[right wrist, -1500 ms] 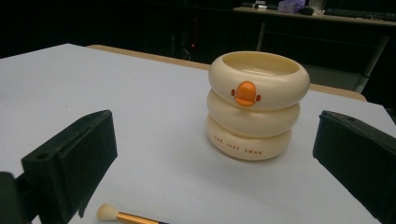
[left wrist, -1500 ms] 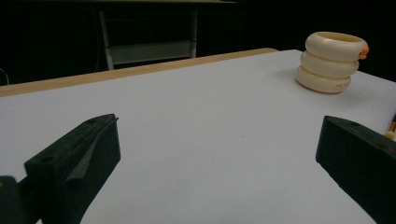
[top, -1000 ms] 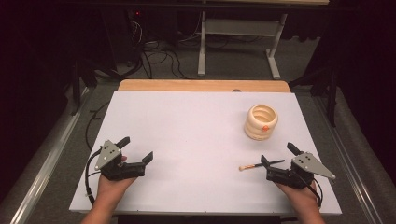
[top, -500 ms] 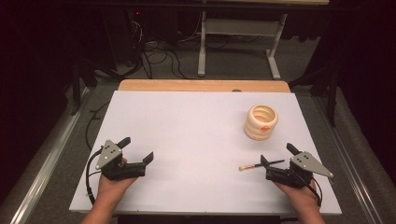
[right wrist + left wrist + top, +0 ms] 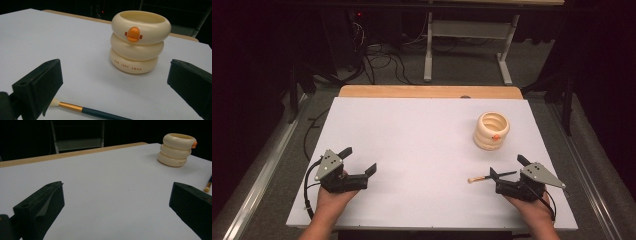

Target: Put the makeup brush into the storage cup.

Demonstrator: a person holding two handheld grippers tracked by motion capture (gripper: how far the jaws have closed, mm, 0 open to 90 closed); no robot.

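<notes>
Ahead of the right gripper's (image 5: pixel 508 169) black jaws stands a cream ringed holder (image 5: pixel 140 42) with an orange duck-bill badge and orange lettering. Just below those jaws lies a brush (image 5: pixel 85 110) with pale bristles, a gold ferrule and a dark teal handle. The table (image 5: pixel 412 135) is plain white, edged in tan wood.

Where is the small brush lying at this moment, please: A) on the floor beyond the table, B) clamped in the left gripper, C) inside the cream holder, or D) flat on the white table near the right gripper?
D: the brush lies flat on the white table, just ahead of the open right gripper, apart from the cream holder and far from the left gripper.
</notes>
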